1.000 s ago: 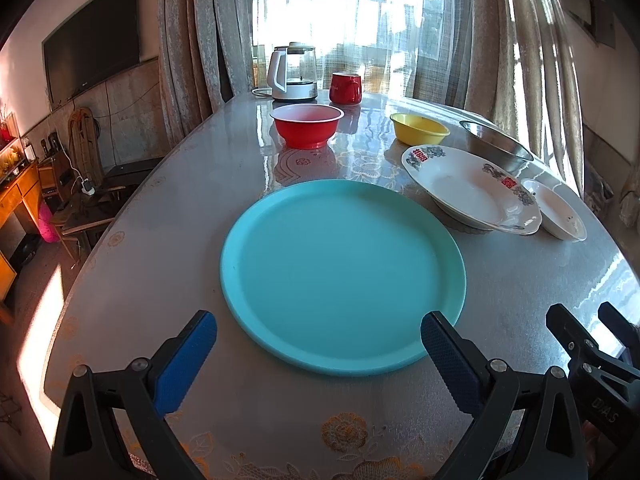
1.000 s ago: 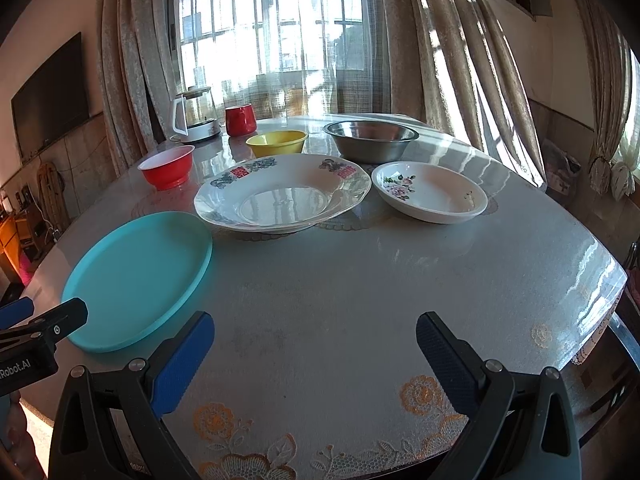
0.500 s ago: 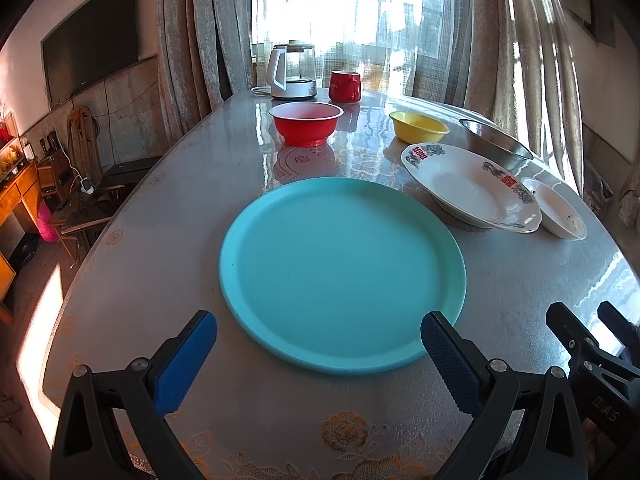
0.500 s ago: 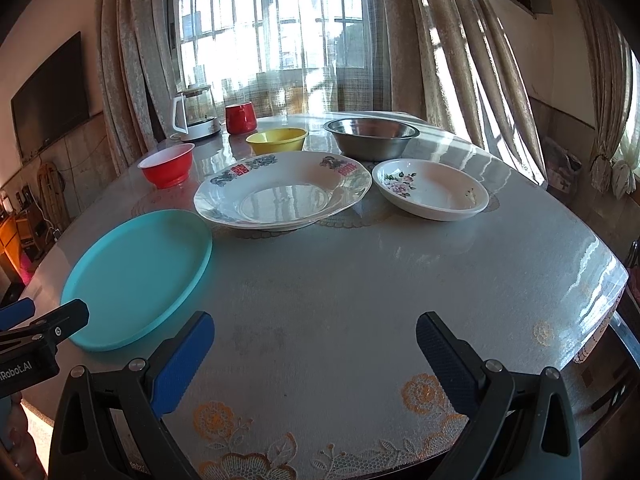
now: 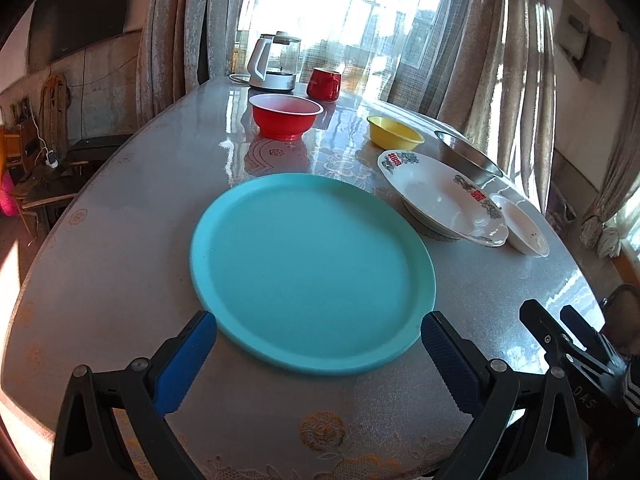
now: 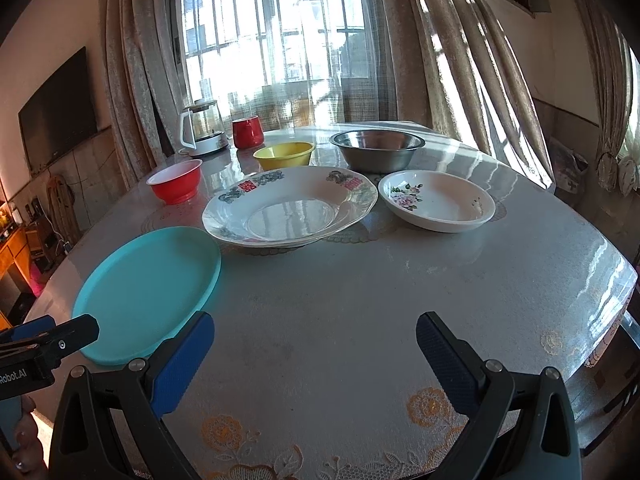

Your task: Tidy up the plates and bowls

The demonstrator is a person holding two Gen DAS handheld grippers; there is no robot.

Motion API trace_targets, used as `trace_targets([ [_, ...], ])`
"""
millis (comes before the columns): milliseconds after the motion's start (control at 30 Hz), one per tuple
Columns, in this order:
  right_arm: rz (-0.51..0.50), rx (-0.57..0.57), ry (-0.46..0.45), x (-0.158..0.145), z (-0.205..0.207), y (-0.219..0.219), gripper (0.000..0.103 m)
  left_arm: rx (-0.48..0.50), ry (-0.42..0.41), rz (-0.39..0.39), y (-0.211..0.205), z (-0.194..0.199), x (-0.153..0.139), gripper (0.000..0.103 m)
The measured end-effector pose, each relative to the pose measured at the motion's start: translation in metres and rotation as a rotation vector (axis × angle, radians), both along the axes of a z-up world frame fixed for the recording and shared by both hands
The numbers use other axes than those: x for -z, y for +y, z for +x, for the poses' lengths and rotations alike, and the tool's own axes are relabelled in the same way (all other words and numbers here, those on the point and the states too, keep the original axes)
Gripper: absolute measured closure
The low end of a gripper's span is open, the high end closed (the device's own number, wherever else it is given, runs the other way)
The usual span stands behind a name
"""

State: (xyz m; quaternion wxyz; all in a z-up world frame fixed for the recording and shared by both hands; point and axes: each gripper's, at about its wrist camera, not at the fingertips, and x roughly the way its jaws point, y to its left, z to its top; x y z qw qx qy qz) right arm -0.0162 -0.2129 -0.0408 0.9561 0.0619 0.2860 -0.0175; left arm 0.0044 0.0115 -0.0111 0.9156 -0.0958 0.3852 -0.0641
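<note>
So nothing is being carried yet: the left hand-held gripper (image 5: pixel 318 344) is hanging spread wide around the near rim of the flat round turquoise plastic plate (image 5: pixel 312 268), lying level by the near edge of the desk (image 6: pixel 360 292); being round, it has no long axis. The right hand-held gripper (image 6: pixel 314 346) is gaping over bare desk. Next comes closing on that thin rim, I'd guess.

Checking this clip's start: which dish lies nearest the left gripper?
The teal plate, flat between the open left gripper fingers; the other dishes sit farther back.
</note>
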Motion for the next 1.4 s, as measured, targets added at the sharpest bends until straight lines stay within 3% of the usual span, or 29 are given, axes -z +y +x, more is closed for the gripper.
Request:
trace_targets([
  [167,0.0,-0.044,-0.036,-0.001,0.0,0.002,0.0,-0.034,-0.001,0.006,0.007,0.003,-0.002,0.0],
  [400,0.07,-0.146,0.021,0.007,0.01,0.005,0.002,-0.129,0.039,0.033,0.034,0.015,0.001,0.0],
  [600,0.073,-0.223,0.059,0.007,0.021,0.018,0.023,-0.213,0.057,0.11,0.06,0.026,0.009,0.0],
  [800,0.111,-0.324,0.136,0.012,0.044,0.04,0.051,-0.214,0.077,0.086,0.075,0.031,0.018,0.004],
  [933,0.144,-0.358,0.207,0.022,0.057,0.051,0.065,-0.173,0.111,0.062,0.073,0.037,0.024,0.027],
  [1100,0.143,-0.373,0.229,0.026,0.065,0.06,0.072,-0.128,0.097,0.101,0.063,0.038,0.027,0.042],
  [1167,0.135,-0.383,0.234,0.026,0.068,0.064,0.078,-0.118,0.088,0.134,0.059,0.039,0.027,0.066],
  [1267,0.126,-0.38,0.235,0.025,0.072,0.068,0.08,-0.093,0.087,0.113,0.06,0.044,0.026,0.082],
  [1400,0.115,-0.368,0.242,0.024,0.08,0.072,0.081,-0.098,0.088,0.112,0.061,0.051,0.025,0.084],
])
